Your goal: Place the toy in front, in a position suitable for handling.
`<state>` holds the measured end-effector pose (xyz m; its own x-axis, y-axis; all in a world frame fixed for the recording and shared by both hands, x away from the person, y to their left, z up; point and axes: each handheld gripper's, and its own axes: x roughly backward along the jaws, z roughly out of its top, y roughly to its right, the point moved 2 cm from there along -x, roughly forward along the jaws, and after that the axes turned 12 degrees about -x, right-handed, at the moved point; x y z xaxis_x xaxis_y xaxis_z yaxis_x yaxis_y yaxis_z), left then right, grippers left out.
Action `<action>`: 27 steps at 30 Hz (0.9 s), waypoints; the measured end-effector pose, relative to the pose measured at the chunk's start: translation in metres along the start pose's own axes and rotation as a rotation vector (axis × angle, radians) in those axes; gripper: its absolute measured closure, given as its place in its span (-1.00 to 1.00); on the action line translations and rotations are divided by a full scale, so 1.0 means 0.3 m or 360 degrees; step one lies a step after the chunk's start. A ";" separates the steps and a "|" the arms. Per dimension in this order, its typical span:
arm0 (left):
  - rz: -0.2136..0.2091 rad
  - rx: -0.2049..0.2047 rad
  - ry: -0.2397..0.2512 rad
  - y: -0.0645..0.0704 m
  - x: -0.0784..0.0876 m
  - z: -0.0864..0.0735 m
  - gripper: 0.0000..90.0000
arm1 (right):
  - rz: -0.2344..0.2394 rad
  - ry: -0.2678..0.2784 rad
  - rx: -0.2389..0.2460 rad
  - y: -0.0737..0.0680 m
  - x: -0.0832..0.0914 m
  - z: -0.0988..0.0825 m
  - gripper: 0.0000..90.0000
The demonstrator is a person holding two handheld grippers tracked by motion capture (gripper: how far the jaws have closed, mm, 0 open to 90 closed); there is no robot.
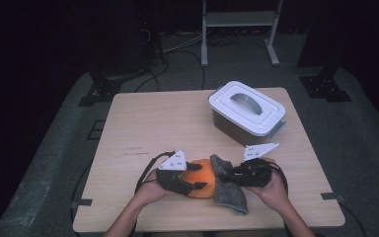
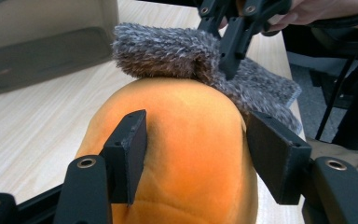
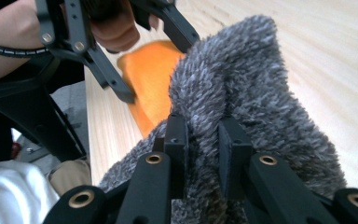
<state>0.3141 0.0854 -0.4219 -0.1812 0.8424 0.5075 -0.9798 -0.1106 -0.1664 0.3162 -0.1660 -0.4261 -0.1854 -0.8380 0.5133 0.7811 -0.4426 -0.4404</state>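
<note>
Left gripper sits over the orange plush at the near edge of the desk, and right gripper, just beside it, has the grey cloth that drapes against the plush; a lidded box stands well beyond both.

Seen from the left gripper, its jaws straddle the plush, pads close along both flanks, though contact cannot be confirmed, so it reads as released rather than gripping. The cloth lies across the far top of the plush, the right gripper pinching it there.

Seen from the right gripper, its jaws are clenched on a fold of cloth, the plush beyond.

To do this well, the left should probably close firmly on the plush before the right pulls the cloth over, keeping tension even so the fold does not slip.
</note>
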 end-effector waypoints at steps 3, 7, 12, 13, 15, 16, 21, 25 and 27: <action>-0.0004 0.0000 0.0002 0.000 0.001 -0.001 -0.12 | -0.0064 -0.0027 -0.0022 0.022 0.013 -0.013 0.67; -0.0004 0.0002 0.0002 -0.002 0.004 -0.002 -0.13 | -0.0063 -0.0002 -0.0030 0.022 0.024 -0.012 0.67; -0.0014 0.0012 0.0014 -0.008 0.021 0.003 -0.15 | -0.0004 -0.0010 0.0024 -0.002 0.007 0.000 0.67; -0.0014 0.0021 0.0030 -0.011 0.027 0.008 -0.16 | 0.0015 -0.0040 0.0016 0.002 0.001 -0.005 0.67; 0.0018 0.0029 0.0035 -0.018 0.043 0.016 -0.21 | 0.0029 -0.0067 0.0022 0.005 -0.002 -0.015 0.67; 0.0039 0.0043 0.0039 -0.024 0.052 0.016 -0.23 | 0.0034 -0.0076 0.0023 0.006 -0.001 -0.019 0.67; 0.0047 0.0130 -0.0048 -0.040 0.042 -0.011 -0.54 | 0.0035 -0.0091 0.0007 0.008 0.001 -0.028 0.67; -0.0018 0.0181 -0.0089 -0.041 0.021 -0.024 -0.63 | 0.0034 -0.0093 0.0019 0.008 0.001 -0.025 0.67; -0.0054 0.0157 -0.0090 -0.030 0.011 -0.031 -0.47 | 0.0025 -0.0080 0.0026 0.003 0.006 -0.018 0.67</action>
<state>0.3232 0.0939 -0.4266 -0.1493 0.8159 0.5586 -0.9885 -0.1361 -0.0655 0.3132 -0.1697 -0.4295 -0.1430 -0.8275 0.5430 0.7936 -0.4237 -0.4367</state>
